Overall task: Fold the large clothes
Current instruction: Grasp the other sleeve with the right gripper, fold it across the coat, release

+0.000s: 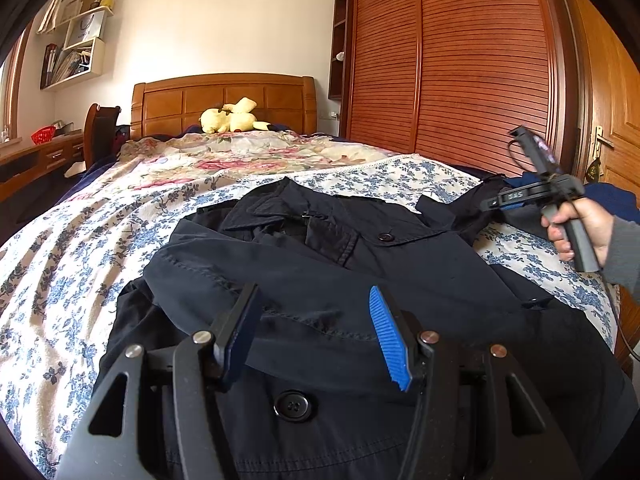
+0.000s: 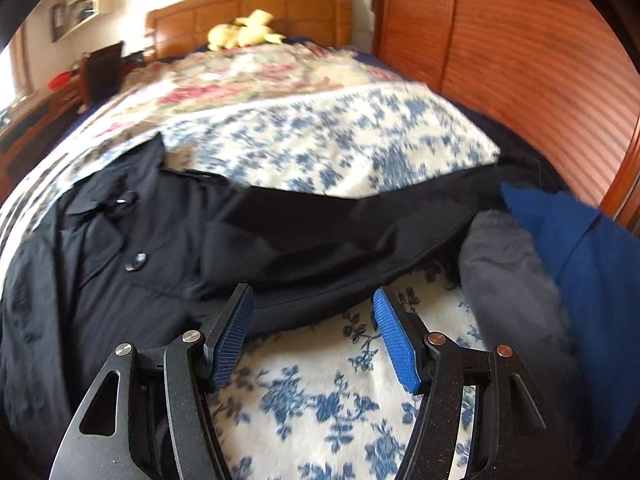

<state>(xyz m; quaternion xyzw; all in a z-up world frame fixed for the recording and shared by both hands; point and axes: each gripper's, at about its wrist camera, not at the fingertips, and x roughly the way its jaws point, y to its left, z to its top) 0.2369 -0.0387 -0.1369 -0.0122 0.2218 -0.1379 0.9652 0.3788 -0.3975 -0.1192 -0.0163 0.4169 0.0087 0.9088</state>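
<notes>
- Left wrist cam: low over the black coat (image 1: pixel 328 264), facing up the bed (image 1: pixel 100 216) twd the headboard (image 1: pixel 224 100).
- Right wrist cam: tilted down, close, at the coat's right edge, blurred.
- Shared: coat, bed, headboard, wardrobe (image 1: pixel 460 60).

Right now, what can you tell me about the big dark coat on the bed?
The dark navy cotton-looking coat lies spread front-up on the blue-flowered white bedspread. It has a creased collar, stitched seams and round black buttons. One sleeve stretches sideways toward a grey garment. No gripper touches it.
</notes>
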